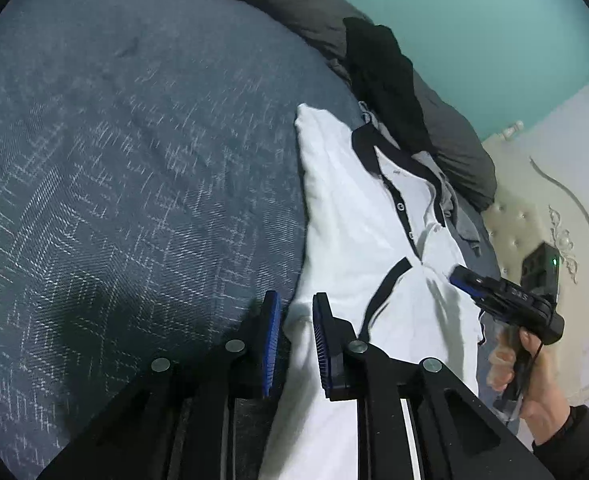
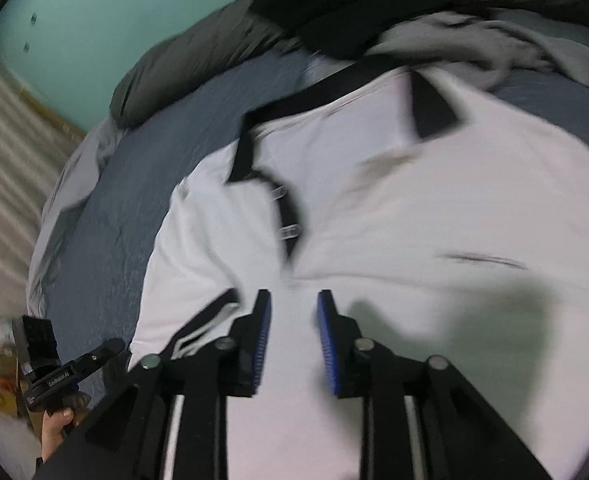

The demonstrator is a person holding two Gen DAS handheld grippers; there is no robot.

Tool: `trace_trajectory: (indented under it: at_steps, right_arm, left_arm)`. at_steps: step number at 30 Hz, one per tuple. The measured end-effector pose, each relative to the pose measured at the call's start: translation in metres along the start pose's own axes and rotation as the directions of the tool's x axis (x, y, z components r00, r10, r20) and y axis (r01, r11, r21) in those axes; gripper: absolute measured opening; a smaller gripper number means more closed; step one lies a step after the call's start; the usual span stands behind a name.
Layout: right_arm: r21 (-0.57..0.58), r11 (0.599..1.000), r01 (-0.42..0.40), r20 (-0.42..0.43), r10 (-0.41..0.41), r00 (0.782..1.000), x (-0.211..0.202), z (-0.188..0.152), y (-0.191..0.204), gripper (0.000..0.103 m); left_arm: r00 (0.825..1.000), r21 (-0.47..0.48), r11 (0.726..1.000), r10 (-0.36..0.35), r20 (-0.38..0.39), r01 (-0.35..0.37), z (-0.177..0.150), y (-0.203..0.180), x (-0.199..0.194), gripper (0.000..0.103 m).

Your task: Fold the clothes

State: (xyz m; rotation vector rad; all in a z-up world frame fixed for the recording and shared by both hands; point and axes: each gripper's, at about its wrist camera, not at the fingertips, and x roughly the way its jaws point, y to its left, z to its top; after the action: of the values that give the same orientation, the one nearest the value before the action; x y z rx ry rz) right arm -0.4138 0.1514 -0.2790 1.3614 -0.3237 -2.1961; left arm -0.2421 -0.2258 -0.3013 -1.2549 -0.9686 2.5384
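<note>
Shirt [image 2: 374,220] lies beneath parted right claw [image 2: 294,312].

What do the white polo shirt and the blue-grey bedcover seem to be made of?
White polo shirt with black collar: probably soft cotton knit, matt; it creases and drapes limply. Blue-grey bedcover: apparently woven fabric, matt; pale crosshatch threads show.

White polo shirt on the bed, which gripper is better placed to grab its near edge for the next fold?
Probably the left gripper: open jaws straddle the white polo shirt's edge.
</note>
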Motion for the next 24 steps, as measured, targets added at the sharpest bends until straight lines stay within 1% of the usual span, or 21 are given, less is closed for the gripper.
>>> trace_trajectory:
  at_steps: [2, 4, 5, 7, 10, 13, 15, 16, 18, 21, 24]
  right_arm:
    - [0.05, 0.999, 0.021, 0.049, -0.023, 0.999, -0.029, -0.001, -0.031, 0.032]
    - [0.114, 0.992, 0.056, 0.095, -0.067, 0.993, -0.059, -0.002, -0.07, 0.039]
    - [0.147, 0.986, 0.074, 0.116, -0.091, 0.989, -0.074, -0.002, -0.09, 0.039]
    - [0.205, 0.969, 0.135, 0.13, -0.163, 0.978, -0.097, -0.005, -0.129, 0.04]
    - [0.292, 0.931, 0.219, 0.144, -0.269, 0.952, -0.131, -0.009, -0.188, 0.041]
    - [0.363, 0.899, 0.245, 0.152, -0.317, 0.936, -0.151, -0.012, -0.23, 0.042]
    - [0.394, 0.885, 0.247, 0.158, -0.33, 0.931, -0.158, -0.015, -0.249, 0.044]
    - [0.406, 0.881, 0.243, 0.16, -0.33, 0.93, -0.157, -0.015, -0.255, 0.047]
    - [0.429, 0.873, 0.234, 0.163, -0.33, 0.93, -0.156, -0.015, -0.267, 0.048]
    - [0.425, 0.879, 0.216, 0.164, -0.31, 0.937, -0.143, -0.01, -0.271, 0.048]
    - [0.424, 0.88, 0.212, 0.177, -0.311, 0.934, -0.129, -0.003, -0.273, 0.048]
  left_arm:
    - [1.0, 0.02, 1.0, 0.007, 0.006, -0.007, -0.003, -0.007, -0.003, 0.019]
    - [1.0, 0.032, 0.999, 0.014, 0.009, -0.014, -0.006, -0.012, -0.004, 0.019]
    - [1.0, 0.032, 0.999, 0.013, 0.009, -0.014, -0.008, -0.014, -0.005, 0.019]
    - [1.0, 0.031, 0.999, 0.013, 0.01, -0.013, -0.012, -0.017, -0.005, 0.019]
    - [1.0, 0.04, 0.999, 0.023, 0.011, -0.024, -0.016, -0.022, -0.004, 0.019]
    - [0.999, 0.039, 0.999, 0.027, 0.022, -0.028, -0.016, -0.025, -0.002, 0.019]
    - [0.999, 0.04, 0.999, 0.034, 0.032, -0.035, -0.016, -0.026, -0.001, 0.019]
    - [0.999, 0.044, 0.998, 0.037, 0.035, -0.039, -0.016, -0.027, -0.001, 0.019]
    - [0.999, 0.05, 0.998, 0.041, 0.035, -0.043, -0.016, -0.028, 0.001, 0.02]
    - [0.999, 0.055, 0.997, 0.044, 0.028, -0.046, -0.018, -0.028, 0.005, 0.02]
    - [0.998, 0.057, 0.997, 0.052, 0.024, -0.054, -0.02, -0.026, 0.006, 0.02]
